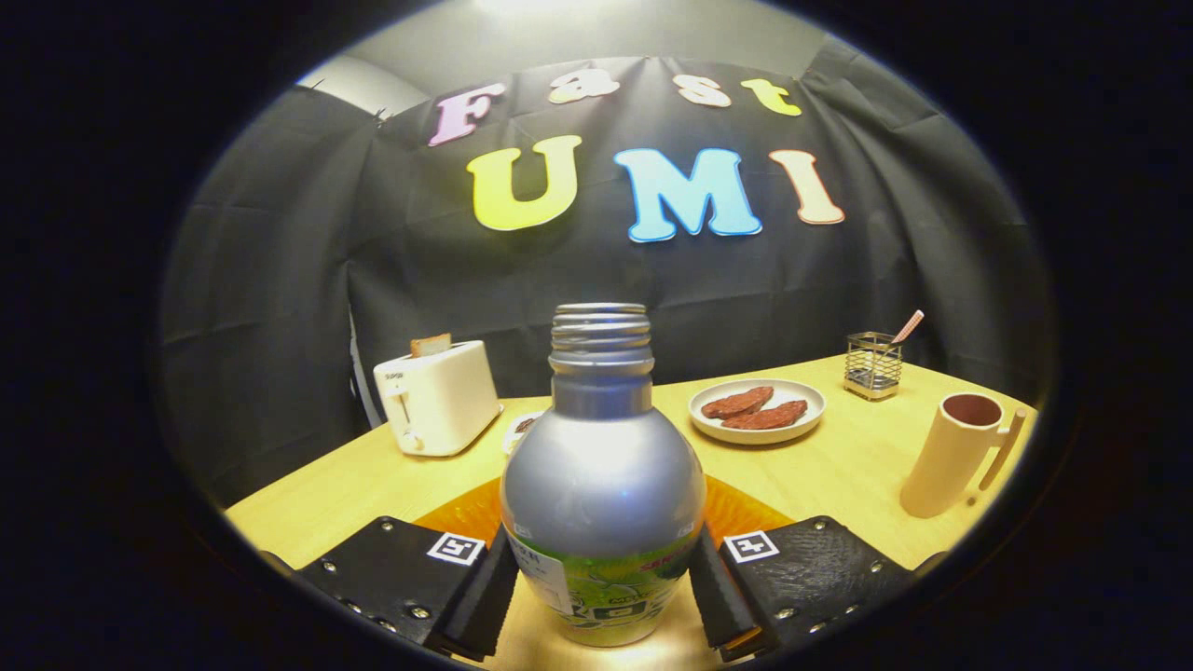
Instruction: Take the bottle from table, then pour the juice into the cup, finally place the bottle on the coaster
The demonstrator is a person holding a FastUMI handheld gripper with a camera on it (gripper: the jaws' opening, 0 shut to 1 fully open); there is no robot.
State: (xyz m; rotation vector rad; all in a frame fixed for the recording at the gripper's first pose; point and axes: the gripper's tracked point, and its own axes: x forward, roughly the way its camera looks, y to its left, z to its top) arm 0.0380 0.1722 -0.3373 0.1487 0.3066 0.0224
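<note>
With its fingers pressed on either side of the upright, uncapped bottle [602,485], the hand-held gripper [602,582] holds it over the bench [839,466]. An orange coaster [466,513] lies just behind the bottle; the cup [955,452] stands ahead to the right.

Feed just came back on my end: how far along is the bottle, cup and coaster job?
Done: the capless bottle stands upright between the gripper fingers, which press its sides. In hand: the orange coaster shows behind its base, but whether it rests on it is hidden. Unclear: the cup stands away to the right, its contents hidden, so pouring cannot be confirmed. Left: releasing, at least.
</note>
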